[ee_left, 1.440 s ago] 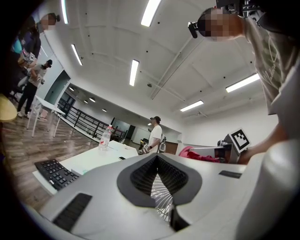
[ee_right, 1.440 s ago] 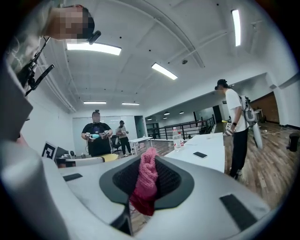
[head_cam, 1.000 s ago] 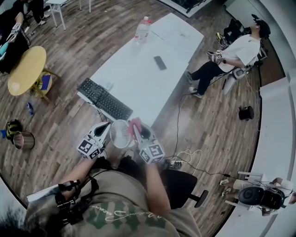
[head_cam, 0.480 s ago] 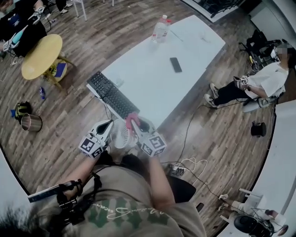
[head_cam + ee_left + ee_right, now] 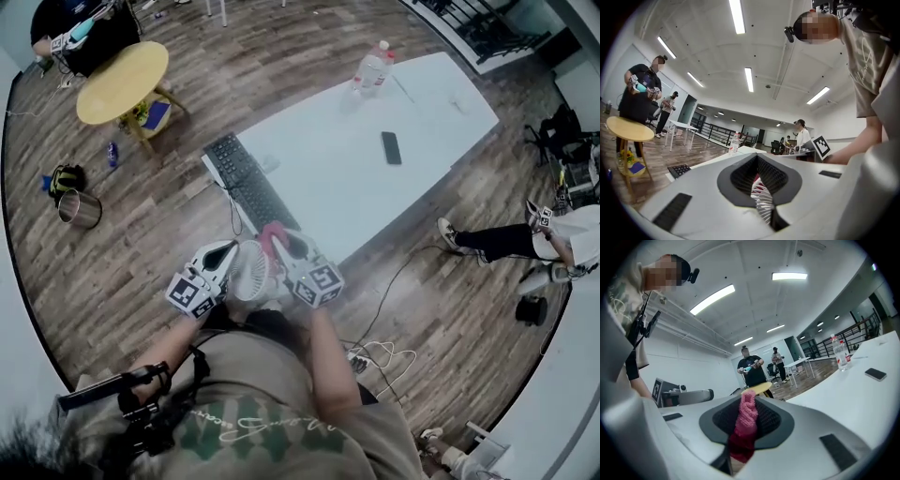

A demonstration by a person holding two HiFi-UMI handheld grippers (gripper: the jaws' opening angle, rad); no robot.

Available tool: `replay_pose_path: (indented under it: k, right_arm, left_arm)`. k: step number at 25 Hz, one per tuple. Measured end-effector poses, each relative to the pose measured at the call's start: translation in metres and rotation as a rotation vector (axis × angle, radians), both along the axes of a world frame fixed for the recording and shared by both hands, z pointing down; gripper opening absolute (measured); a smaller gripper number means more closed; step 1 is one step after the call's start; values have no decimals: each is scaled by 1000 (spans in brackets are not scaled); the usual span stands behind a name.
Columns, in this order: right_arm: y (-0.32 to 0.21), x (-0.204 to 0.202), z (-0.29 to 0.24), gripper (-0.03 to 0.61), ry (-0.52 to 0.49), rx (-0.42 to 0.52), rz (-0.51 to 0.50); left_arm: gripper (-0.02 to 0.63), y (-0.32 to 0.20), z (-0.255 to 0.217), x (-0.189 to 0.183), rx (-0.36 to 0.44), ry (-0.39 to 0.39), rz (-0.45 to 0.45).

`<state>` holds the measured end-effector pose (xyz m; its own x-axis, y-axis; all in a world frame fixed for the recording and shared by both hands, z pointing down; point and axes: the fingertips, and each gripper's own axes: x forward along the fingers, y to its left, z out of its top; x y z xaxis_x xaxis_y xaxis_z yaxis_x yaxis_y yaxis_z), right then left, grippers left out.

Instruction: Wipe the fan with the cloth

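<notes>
Two tools, left tool clamped on one white fan, right tool clamped on one pink cloth, one keyboard

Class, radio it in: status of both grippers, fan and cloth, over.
Left gripper shut on white fan. Right gripper shut on pink cloth, cloth at fan's upper edge, contact unclear. Nothing seen in the way.

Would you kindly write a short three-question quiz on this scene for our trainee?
1. True or false: the left hand-held gripper is shut on the white fan.
2. The right hand-held gripper holds: A sponge, B pink cloth, C brush?
3. Fill in: the black phone lies on the white ____.
Key: 1 true; 2 B; 3 table.
</notes>
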<state>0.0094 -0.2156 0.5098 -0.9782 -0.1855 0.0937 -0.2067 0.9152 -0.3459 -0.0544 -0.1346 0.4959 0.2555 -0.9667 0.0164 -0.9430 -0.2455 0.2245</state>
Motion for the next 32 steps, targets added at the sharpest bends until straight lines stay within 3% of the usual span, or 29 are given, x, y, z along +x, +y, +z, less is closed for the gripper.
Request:
replay_pose_path:
  k: [11, 15, 19, 23, 32]
  right_arm:
    - [-1, -27, 23, 97, 23, -8, -78]
    - [-7, -22, 19, 97, 28, 50, -13]
    - [-7, -2, -17, 95, -38, 155, 73]
    - [4, 20, -37, 95, -46, 172, 130]
    - [62, 62, -26, 84, 15, 170, 352]
  left_arm:
    - [3, 18, -8, -4, 14, -21, -75]
    - [3, 29, -10, -8, 7, -29, -86]
    - [3, 35, -13, -13, 11, -24, -80]
    - [3, 21, -16, -9, 37, -4, -8]
    - [3, 11, -22, 34, 81, 11, 266]
